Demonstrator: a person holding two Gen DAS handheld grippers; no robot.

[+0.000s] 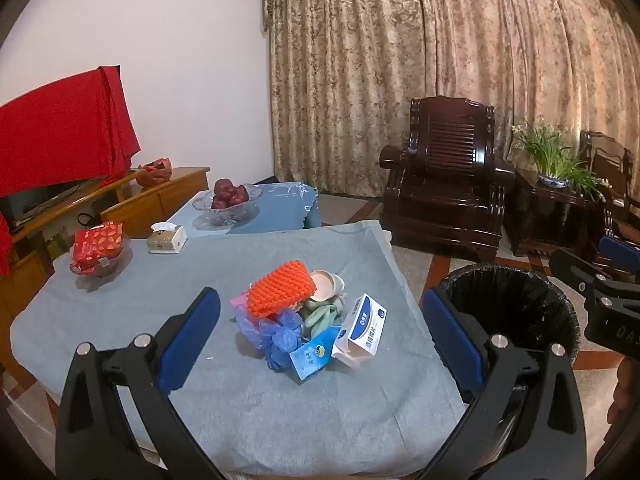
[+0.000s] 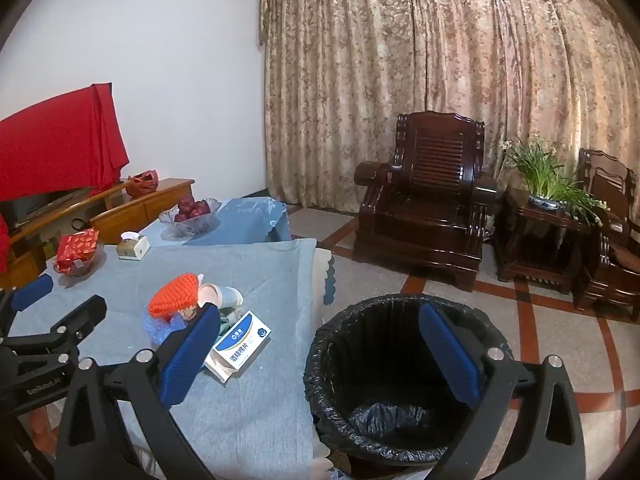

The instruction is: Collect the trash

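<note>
A heap of trash lies on the grey-clothed table [image 1: 280, 420]: an orange foam net [image 1: 278, 288], a crumpled blue plastic bag [image 1: 276, 332], a white and blue box [image 1: 360, 332], a blue packet [image 1: 314, 356] and pale cups [image 1: 326, 280]. My left gripper [image 1: 320, 294] hovers open in front of the heap, nothing between its fingers. A bin with a black liner [image 1: 500, 270] stands on the floor right of the table. My right gripper [image 2: 318, 308] is open above the bin [image 2: 360, 360], its left finger over the box [image 2: 240, 344] and beside the net [image 2: 172, 294].
Farther back on the table are a glass bowl of red apples [image 1: 226, 196], a tissue box [image 1: 166, 238] and a bowl holding a red packet [image 1: 98, 250]. A dark wooden armchair [image 1: 448, 184] and a potted plant [image 1: 552, 160] stand beyond the bin.
</note>
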